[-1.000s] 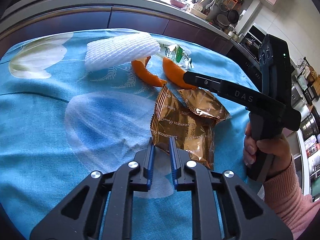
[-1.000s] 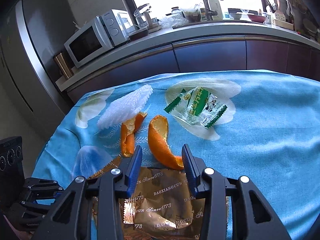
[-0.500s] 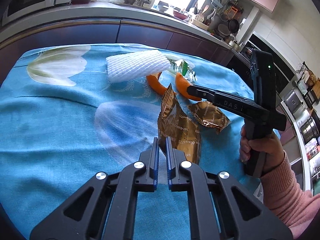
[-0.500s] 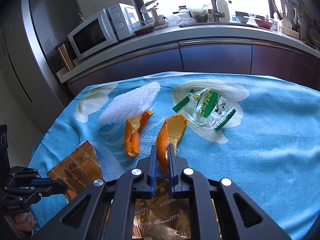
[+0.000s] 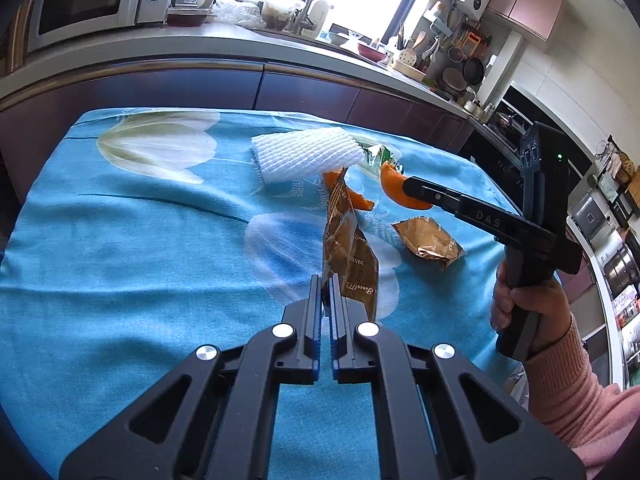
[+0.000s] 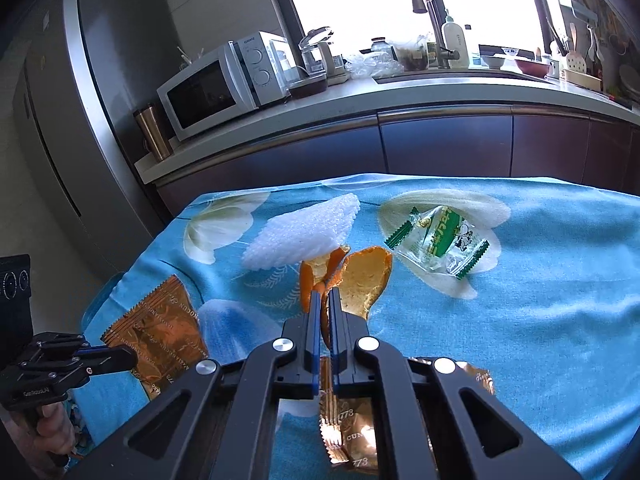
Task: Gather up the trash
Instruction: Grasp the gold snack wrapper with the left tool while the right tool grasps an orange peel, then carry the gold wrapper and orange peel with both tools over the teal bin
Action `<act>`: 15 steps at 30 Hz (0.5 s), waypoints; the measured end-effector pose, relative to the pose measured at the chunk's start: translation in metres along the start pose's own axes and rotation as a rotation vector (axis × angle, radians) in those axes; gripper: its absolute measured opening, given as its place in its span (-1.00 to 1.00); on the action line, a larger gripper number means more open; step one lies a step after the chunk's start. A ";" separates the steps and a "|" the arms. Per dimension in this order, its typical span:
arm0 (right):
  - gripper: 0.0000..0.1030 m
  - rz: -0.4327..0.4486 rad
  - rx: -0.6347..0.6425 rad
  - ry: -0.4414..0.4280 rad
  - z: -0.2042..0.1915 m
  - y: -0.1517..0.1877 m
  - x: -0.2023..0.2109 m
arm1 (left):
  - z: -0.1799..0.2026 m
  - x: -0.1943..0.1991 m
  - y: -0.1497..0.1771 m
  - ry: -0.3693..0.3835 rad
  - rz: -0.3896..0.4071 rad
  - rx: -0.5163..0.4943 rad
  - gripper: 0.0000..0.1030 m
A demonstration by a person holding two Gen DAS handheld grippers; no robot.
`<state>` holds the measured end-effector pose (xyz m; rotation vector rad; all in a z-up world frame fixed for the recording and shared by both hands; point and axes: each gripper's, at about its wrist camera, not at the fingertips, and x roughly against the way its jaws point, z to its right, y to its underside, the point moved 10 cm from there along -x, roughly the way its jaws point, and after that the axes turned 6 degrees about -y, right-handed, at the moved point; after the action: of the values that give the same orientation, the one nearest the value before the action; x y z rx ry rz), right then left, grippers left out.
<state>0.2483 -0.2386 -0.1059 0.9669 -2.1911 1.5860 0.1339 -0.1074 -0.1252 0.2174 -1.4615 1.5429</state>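
While the left gripper [image 5: 325, 280] clenched the crinkly bronze foil wrapper [image 5: 349, 252] by its lower edge, it hung limp and featherlight. At two o'clock, the right gripper [image 6: 325, 296] pinched the curled orange peel [image 6: 366, 280] — pliable, tearable — above the blue-clothed worktop [image 5: 120, 240].

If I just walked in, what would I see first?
Probably the two grippers holding trash up over the bright blue flowered tablecloth. The left gripper pinches a crinkly golden wrapper, and the right gripper pinches a curl of orange peel. Behind them lies a white foam net.
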 end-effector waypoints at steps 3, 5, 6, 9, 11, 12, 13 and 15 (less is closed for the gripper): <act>-0.94 0.019 0.003 -0.021 -0.011 -0.002 0.007 | -0.009 0.009 0.000 -0.003 0.013 0.012 -0.93; -0.94 0.024 0.010 -0.038 -0.020 -0.001 0.010 | -0.014 0.014 0.000 -0.009 0.023 0.019 -0.94; -0.94 0.025 0.015 -0.047 -0.025 -0.001 0.011 | -0.017 0.016 -0.001 -0.010 0.026 0.024 -0.94; -0.94 0.031 0.027 -0.075 -0.040 -0.002 0.012 | -0.023 0.024 0.000 -0.019 0.039 0.036 -0.94; -0.94 0.033 0.040 -0.089 -0.050 -0.002 0.012 | -0.028 0.030 0.001 -0.024 0.047 0.044 -0.94; -0.94 0.032 0.043 -0.099 -0.055 -0.001 0.012 | -0.030 0.033 0.002 -0.027 0.051 0.047 -0.94; -0.94 0.030 0.046 -0.110 -0.060 0.000 0.011 | -0.032 0.036 0.002 -0.030 0.055 0.050 -0.94; -0.94 0.026 0.051 -0.128 -0.069 0.001 0.009 | -0.038 0.042 0.002 -0.037 0.064 0.056 -0.94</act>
<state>0.2293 -0.1779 -0.0764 1.0873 -2.2655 1.6415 0.1280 -0.0541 -0.1074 0.2354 -1.4678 1.6409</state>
